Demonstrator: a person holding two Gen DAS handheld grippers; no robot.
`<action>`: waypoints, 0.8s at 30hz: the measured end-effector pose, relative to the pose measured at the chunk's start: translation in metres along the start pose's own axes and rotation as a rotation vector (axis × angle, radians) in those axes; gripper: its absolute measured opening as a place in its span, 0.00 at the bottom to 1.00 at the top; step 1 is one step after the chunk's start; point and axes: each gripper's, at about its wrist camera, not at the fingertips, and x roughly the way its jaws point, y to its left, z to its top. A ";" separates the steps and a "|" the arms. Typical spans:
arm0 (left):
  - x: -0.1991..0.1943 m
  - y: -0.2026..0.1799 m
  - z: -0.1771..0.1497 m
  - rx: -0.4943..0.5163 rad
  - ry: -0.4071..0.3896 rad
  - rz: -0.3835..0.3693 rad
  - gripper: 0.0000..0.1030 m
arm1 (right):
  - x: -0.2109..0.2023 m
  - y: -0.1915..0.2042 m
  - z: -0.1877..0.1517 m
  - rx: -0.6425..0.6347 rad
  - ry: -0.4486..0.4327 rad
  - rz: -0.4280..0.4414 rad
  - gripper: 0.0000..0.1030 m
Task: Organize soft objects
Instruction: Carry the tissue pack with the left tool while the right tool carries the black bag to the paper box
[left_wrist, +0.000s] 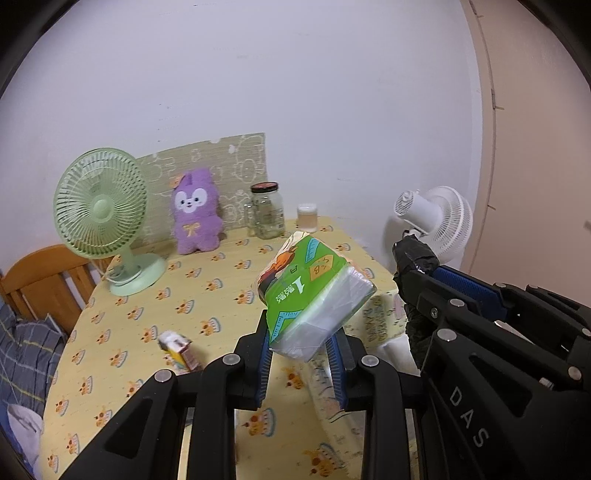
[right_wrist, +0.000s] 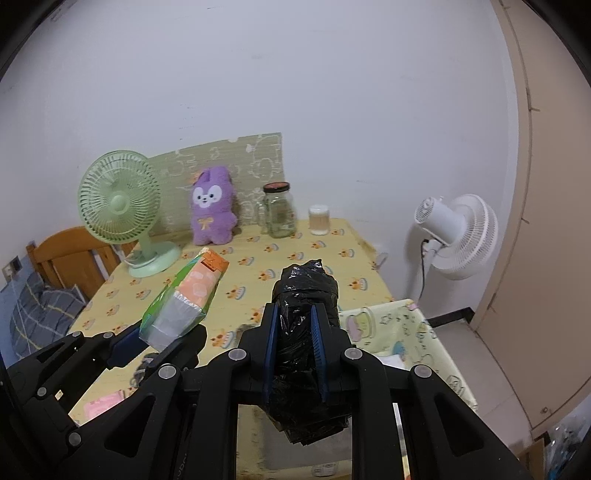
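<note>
while both tools angle downward over the yellow tablecloth (left_wrist: 155, 295), the left gripper (left_wrist: 301, 343) pinches a green tissue pack (left_wrist: 314, 295) by its lower end, lifted clear of the cloth. its long axis tilts up and away toward the back wall. just beside it, the right gripper (right_wrist: 293, 350) clamps a black bag roll (right_wrist: 306, 332), whose length runs forward along the fingers.

You're in a home bedroom: a desk (left_wrist: 221, 295) under a cartoon cloth, a plush toy (left_wrist: 195, 214), two fans, a wooden bedframe (left_wrist: 40, 280) with bedding.
</note>
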 end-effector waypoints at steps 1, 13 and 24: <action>0.001 -0.002 0.001 0.003 0.001 -0.003 0.26 | 0.000 -0.003 0.000 0.002 0.000 -0.004 0.20; 0.015 -0.034 -0.002 0.050 0.026 -0.054 0.26 | 0.005 -0.035 -0.009 0.032 0.019 -0.056 0.20; 0.027 -0.054 -0.009 0.087 0.070 -0.073 0.26 | 0.018 -0.053 -0.021 0.059 0.051 -0.081 0.20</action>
